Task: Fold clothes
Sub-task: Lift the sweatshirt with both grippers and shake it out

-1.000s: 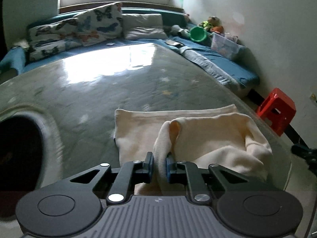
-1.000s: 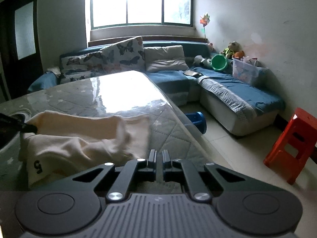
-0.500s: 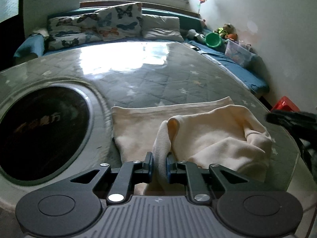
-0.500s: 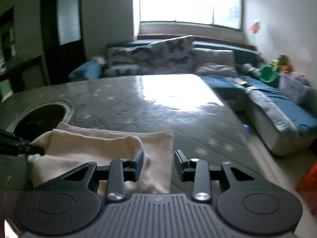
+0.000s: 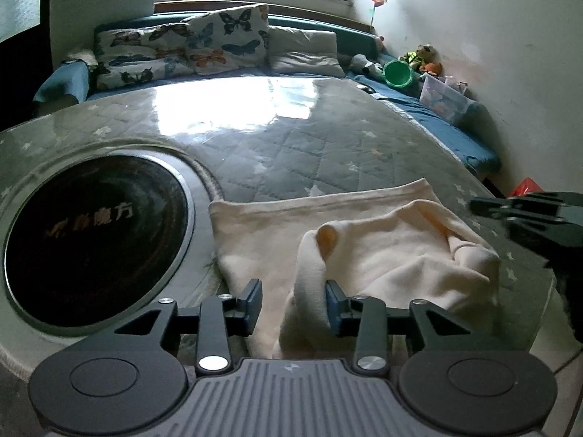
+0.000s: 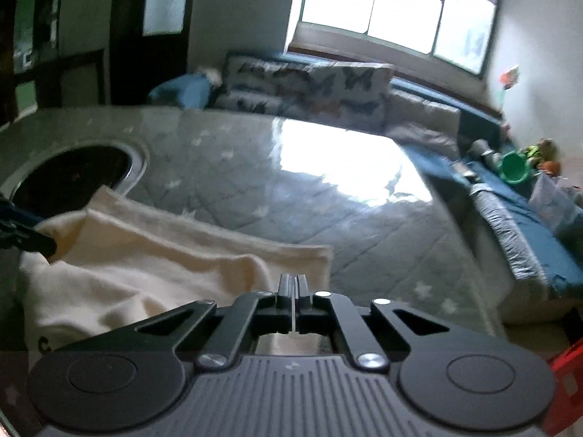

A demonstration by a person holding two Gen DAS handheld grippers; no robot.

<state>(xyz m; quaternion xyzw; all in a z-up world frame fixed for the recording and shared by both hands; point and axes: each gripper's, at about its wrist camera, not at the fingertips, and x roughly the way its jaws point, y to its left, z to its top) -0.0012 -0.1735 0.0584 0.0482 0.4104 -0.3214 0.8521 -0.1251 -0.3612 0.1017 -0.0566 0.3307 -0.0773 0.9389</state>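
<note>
Left wrist view: left gripper (image 5: 293, 300) is sitting released around a cream garment (image 5: 364, 251) fold on the table (image 5: 291, 145), right gripper (image 6: 293, 287) is staying clenched, apparently empty.

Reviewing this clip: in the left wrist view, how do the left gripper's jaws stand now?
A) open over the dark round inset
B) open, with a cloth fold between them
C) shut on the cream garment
B: the left gripper is open, and a fold of the cream garment stands between its pads.
</note>
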